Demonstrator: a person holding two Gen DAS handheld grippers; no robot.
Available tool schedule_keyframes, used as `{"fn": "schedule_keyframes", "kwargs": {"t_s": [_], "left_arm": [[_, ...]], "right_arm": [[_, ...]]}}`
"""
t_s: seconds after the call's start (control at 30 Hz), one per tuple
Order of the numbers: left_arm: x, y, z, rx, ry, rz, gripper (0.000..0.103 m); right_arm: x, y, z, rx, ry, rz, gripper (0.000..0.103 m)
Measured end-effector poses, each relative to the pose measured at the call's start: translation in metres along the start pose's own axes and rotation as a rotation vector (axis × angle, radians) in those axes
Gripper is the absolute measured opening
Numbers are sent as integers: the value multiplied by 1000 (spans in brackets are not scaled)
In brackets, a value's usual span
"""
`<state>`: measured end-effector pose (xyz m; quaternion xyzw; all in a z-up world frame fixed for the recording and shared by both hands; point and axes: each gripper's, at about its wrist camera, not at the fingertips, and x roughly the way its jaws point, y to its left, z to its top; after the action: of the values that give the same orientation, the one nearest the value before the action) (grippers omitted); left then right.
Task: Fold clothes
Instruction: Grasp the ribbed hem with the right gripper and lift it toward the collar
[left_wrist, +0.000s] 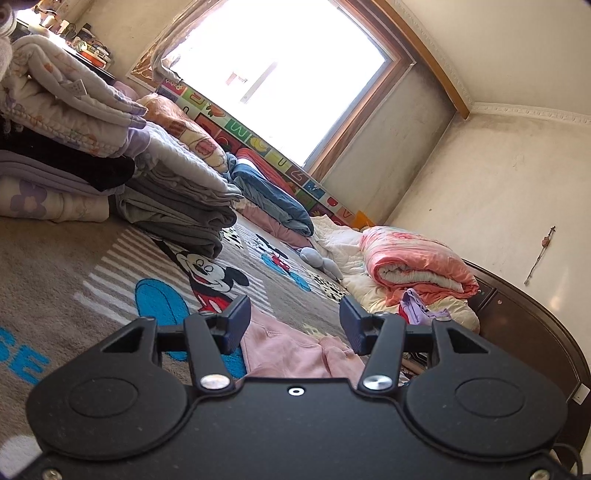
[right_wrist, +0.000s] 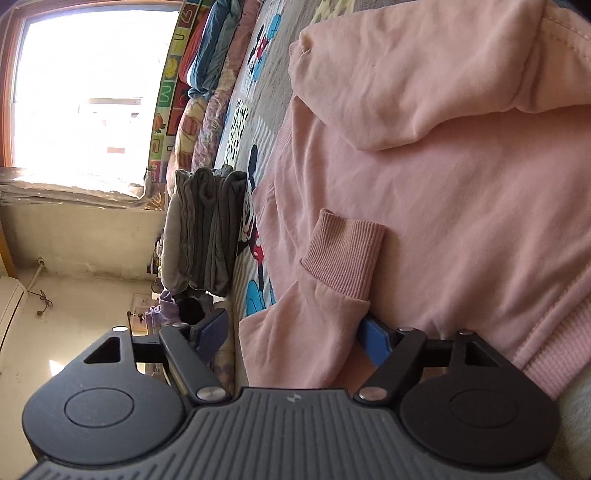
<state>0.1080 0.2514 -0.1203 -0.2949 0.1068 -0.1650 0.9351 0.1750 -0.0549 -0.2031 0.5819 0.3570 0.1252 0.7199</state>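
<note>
Right gripper (right_wrist: 291, 336) part open, straddling pink sweatshirt (right_wrist: 443, 177) sleeve, pads not pressing. Left gripper (left_wrist: 295, 323) half open, empty, over its edge on the cartoon rug (left_wrist: 110, 266). Could pinch two layers, dragging the fold. Free rug beyond; grey stack (left_wrist: 184, 210) near.

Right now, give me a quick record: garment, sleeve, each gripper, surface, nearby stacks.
garment: pink sweatshirt, spread on the blanket
sleeve: cuff folded onto the body
left gripper: open, nothing between the fingers, sweatshirt edge just ahead
right gripper: open, sleeve between the fingers, not pinched
surface: cartoon blanket
stacks: grey folded pile; quilts beyond
</note>
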Motion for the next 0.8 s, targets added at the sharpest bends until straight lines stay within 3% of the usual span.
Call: {"fn": "schedule_keyframes", "kwargs": {"t_s": [0.1, 0.17, 0.27, 0.47, 0.63, 0.8], "left_arm": [[1, 2, -1, 3, 9, 5, 51], [2, 5, -2, -1, 14, 11, 53], [4, 7, -3, -11, 21, 17, 53], [9, 3, -8, 18, 66, 18, 53], [17, -11, -18, 103, 137, 18, 53], [23, -37, -36, 232, 223, -45, 54]], "right_arm": [[6, -4, 1, -40, -21, -17, 58], [11, -5, 3, -57, -16, -20, 34], [15, -6, 7, -85, -5, -19, 12], [-10, 29, 29, -239, -64, 58, 9], [-37, 63, 61, -411, -122, 82, 9], [-60, 78, 87, -509, -172, 79, 9]]}}
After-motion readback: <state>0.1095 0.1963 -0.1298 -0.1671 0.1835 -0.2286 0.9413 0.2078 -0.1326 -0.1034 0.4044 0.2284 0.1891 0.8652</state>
